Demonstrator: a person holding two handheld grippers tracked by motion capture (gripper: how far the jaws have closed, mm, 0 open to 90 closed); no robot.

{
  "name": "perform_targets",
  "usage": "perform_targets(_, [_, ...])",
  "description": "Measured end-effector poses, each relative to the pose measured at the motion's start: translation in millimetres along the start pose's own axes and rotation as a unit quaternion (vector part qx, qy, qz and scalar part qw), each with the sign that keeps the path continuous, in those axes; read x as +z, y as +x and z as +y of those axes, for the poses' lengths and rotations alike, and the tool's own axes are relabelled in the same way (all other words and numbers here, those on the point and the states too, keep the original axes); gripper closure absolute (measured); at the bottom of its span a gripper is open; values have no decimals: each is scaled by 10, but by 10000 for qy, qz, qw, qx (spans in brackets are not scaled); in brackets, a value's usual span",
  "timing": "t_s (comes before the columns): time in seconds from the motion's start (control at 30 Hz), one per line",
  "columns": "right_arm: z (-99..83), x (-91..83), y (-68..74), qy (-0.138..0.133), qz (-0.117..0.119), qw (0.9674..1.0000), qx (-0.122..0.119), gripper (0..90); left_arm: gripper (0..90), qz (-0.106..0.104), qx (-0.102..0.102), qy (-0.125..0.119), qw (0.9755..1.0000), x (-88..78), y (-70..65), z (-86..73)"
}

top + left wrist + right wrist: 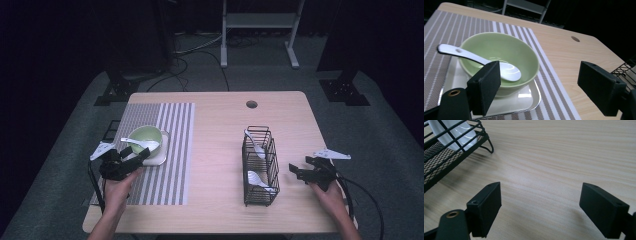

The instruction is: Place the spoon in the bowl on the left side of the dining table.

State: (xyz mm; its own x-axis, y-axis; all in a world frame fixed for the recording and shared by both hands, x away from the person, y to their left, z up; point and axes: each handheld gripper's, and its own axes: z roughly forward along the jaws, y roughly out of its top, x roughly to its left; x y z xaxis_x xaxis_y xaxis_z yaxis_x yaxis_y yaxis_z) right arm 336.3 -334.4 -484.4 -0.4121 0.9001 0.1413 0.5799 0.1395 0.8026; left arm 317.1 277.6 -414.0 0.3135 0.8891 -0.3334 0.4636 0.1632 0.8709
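Green bowl [145,137] seated on white square tray [159,156], tray on striped placemat [176,150] at left half of wooden table [220,130]. White spoon [140,144] lying in bowl, scoop end inside, handle projecting over rim toward table's left edge. In left gripper view: bowl [499,56] just beyond jaws, spoon [481,61] crossing its near rim, tray [529,97] under it, placemat [549,82] running beneath.

Left gripper [131,159] held at near-left corner of tray, jaws spread wide, nothing between them; pads apart and empty in left gripper view [539,90]. Left hand [119,192] gripping body from below, over placemat.

Black wire basket [260,165] standing right of centre, well apart from placemat. Two white spoons inside: one [254,142] leaning at far end, one [259,180] lying at near end. In right gripper view: basket corner [446,152] at upper left with white spoon [451,132] behind wires.

Right gripper [298,171] near basket's right side, not touching, jaws released and wide, bare tabletop [554,165] between pads [540,212]. Right hand [327,192] behind it; black cable [367,200] trailing toward near-right edge.

Round hole [251,104] in tabletop near far edge.
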Motion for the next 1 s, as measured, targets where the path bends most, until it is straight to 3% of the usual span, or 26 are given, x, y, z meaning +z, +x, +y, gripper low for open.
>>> perform_targets(0.4, [-1,-2,1,-3,1,10000,9,165,158,-173,122,98,9997,91,-192,-38])
perform_targets(0.47, [0,-1,1,-2,1,10000,4,165,104,-132,129,132,9997,107,-228,-40])
perform_targets(0.67, [-1,-4,1,-9,2,10000,20,165,101,-275,257,172,9991,142,-349,-53])
perform_targets(1.0, [-2,-6,1,-11,4,10000,25,165,99,-484,297,276,9980,222,-494,-114])
